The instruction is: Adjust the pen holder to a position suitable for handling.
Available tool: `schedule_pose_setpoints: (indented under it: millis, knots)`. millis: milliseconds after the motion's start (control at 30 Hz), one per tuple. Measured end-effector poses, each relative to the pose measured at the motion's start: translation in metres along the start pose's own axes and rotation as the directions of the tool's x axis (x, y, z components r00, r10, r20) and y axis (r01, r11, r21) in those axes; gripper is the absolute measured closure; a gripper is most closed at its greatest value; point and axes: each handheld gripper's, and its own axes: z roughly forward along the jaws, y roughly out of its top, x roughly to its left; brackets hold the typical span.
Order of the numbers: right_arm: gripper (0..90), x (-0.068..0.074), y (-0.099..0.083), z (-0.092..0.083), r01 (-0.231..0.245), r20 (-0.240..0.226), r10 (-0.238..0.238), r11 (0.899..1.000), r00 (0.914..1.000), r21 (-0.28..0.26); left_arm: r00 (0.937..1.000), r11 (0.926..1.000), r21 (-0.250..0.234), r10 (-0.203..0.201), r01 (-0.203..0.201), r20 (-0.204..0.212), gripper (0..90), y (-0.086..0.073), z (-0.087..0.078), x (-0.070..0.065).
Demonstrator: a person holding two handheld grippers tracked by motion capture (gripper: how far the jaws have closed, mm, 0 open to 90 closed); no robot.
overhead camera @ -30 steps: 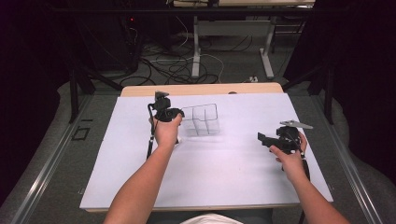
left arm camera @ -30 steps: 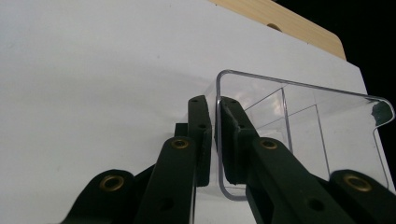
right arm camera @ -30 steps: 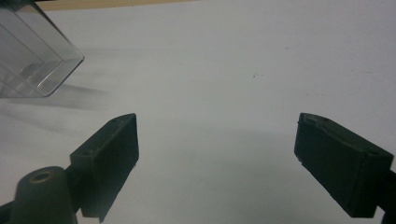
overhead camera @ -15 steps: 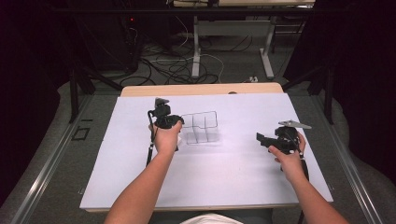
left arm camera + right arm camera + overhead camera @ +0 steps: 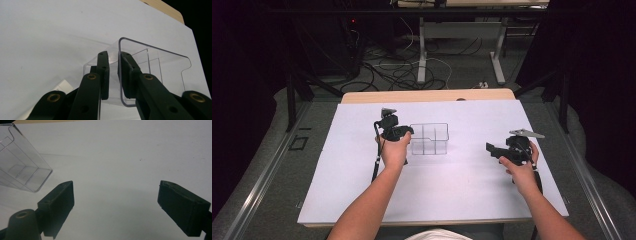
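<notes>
A clear plastic divided box (image 5: 429,139) stands on the white tabletop (image 5: 452,195), left of centre. My left gripper (image 5: 408,132) reaches it from the left. In the left gripper view the box's thin side wall (image 5: 120,75) stands between the jaws of the left gripper (image 5: 113,53). The jaws have just been opening, and a narrow gap shows between one pad and the wall. My right gripper (image 5: 490,149) hovers at the right, apart from the box, pointing toward it. In its own view the right gripper (image 5: 116,185) is wide open over bare table, with the box (image 5: 20,167) at the upper left.
A bare wooden strip (image 5: 427,96) runs along the table's far edge. Beyond it, cables and table legs (image 5: 422,60) lie on the dark floor. White surface stretches in front of and between both hands.
The left hand and the box came down and slightly toward the person; the box, earlier raised and tilted, now rests flat. The right hand has kept still.
</notes>
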Motion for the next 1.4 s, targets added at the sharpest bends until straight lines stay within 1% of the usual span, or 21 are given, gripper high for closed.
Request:
schedule_pose_setpoints:
  millis: [100,133,300,433,467,567,700,833,867,900,1000,1033,1067,1100,1133,1167,1200,1267,1333,1367,1400]
  knots:
    - [13.1,0.000,0.000,0.000,-0.004,0.002,0.004,1.000,1.0000,0.001,0.9999,1.0000,0.002,-0.008,0.008,0.012,78.4,0.000,0.000,0.001]
    - [13.1,0.000,0.000,0.001,-0.004,0.003,0.004,1.000,1.0000,0.002,0.9998,1.0000,0.008,0.002,-0.003,0.022,78.2,0.001,0.000,0.003]
    - [13.1,0.001,-0.001,0.001,0.003,0.002,-0.003,1.000,1.0000,0.003,0.9988,0.9998,0.014,-0.011,0.011,0.048,75.6,0.001,0.001,0.007]
    - [13.1,0.001,-0.001,0.002,0.010,0.001,-0.010,1.000,0.9999,0.004,0.9967,0.9999,0.012,0.004,-0.005,0.081,71.2,0.001,-0.001,0.012]
    - [13.2,0.001,-0.001,0.002,0.008,0.000,-0.008,1.000,1.0000,0.007,0.9967,0.9999,0.012,0.004,-0.005,0.081,69.8,0.001,-0.001,0.012]
    - [13.1,0.001,0.000,0.002,0.010,-0.001,-0.010,1.000,1.0000,0.003,0.9951,0.9998,-0.003,0.019,-0.018,0.097,64.7,0.002,-0.006,0.016]
    - [13.2,0.001,0.000,0.003,0.009,0.000,-0.009,1.000,1.0000,0.002,0.9940,0.9995,-0.018,0.028,-0.026,0.106,62.9,0.004,-0.010,0.020]
    - [13.1,0.000,0.000,0.003,0.001,0.002,-0.001,1.000,1.0000,0.008,0.9911,0.9979,-0.032,0.059,-0.056,0.119,59.6,0.007,-0.016,0.027]
    - [13.2,0.000,0.000,0.003,-0.001,0.004,0.001,1.000,1.0000,0.009,0.9911,0.9979,-0.032,0.059,-0.056,0.119,59.2,0.007,-0.016,0.027]
    - [13.2,0.000,0.000,0.002,-0.003,0.003,0.003,1.000,1.0000,0.008,0.9902,0.9974,-0.052,0.057,-0.050,0.127,58.2,0.007,-0.018,0.031]
    - [13.3,0.000,0.000,0.002,-0.011,0.005,0.011,1.000,0.9999,0.009,0.9878,0.9962,-0.065,0.066,-0.058,0.141,54.3,0.008,-0.021,0.036]
    - [14.2,0.000,0.000,0.002,-0.006,0.005,0.006,1.000,1.0000,0.006,0.9868,0.9950,-0.082,0.069,-0.057,0.146,52.8,0.009,-0.022,0.038]
    - [14.4,0.000,0.000,0.002,-0.011,0.004,0.011,1.000,0.9999,0.006,0.9841,0.9921,-0.106,0.084,-0.068,0.156,52.1,0.010,-0.025,0.042]
    - [14.4,0.000,0.000,0.002,-0.008,0.003,0.008,1.000,1.0000,0.006,0.9841,0.9921,-0.106,0.084,-0.068,0.156,51.4,0.010,-0.025,0.042]
    - [14.5,0.000,0.000,0.002,-0.007,0.003,0.007,1.000,1.0000,0.007,0.9824,0.9889,-0.125,0.099,-0.079,0.159,50.3,0.011,-0.028,0.046]
    - [14.5,-0.001,0.000,0.002,0.006,0.004,-0.006,1.000,1.0000,0.008,0.9815,0.9890,-0.123,0.102,-0.083,0.162,49.0,0.012,-0.030,0.048]
    - [14.5,-0.001,0.000,0.003,0.005,0.004,-0.005,1.000,1.0000,0.010,0.9807,0.9862,-0.133,0.120,-0.099,0.155,47.5,0.012,-0.031,0.051]
    - [14.5,0.000,-0.001,0.003,0.001,0.001,-0.001,1.000,1.0000,0.012,0.9804,0.9821,-0.153,0.132,-0.110,0.146,45.4,0.013,-0.034,0.055]
    - [14.5,0.000,-0.001,0.003,0.004,0.000,-0.004,1.000,1.0000,0.015,0.9778,0.9795,-0.151,0.154,-0.133,0.142,42.2,0.014,-0.038,0.060]
    - [14.5,0.000,-0.001,0.003,0.011,0.000,-0.011,1.000,0.9999,0.013,0.9778,0.9795,-0.151,0.154,-0.133,0.142,40.1,0.014,-0.038,0.060]
    - [14.5,0.000,0.000,0.003,0.015,-0.001,-0.015,1.000,0.9999,0.012,0.9782,0.9773,-0.166,0.155,-0.132,0.138,38.3,0.014,-0.038,0.060]
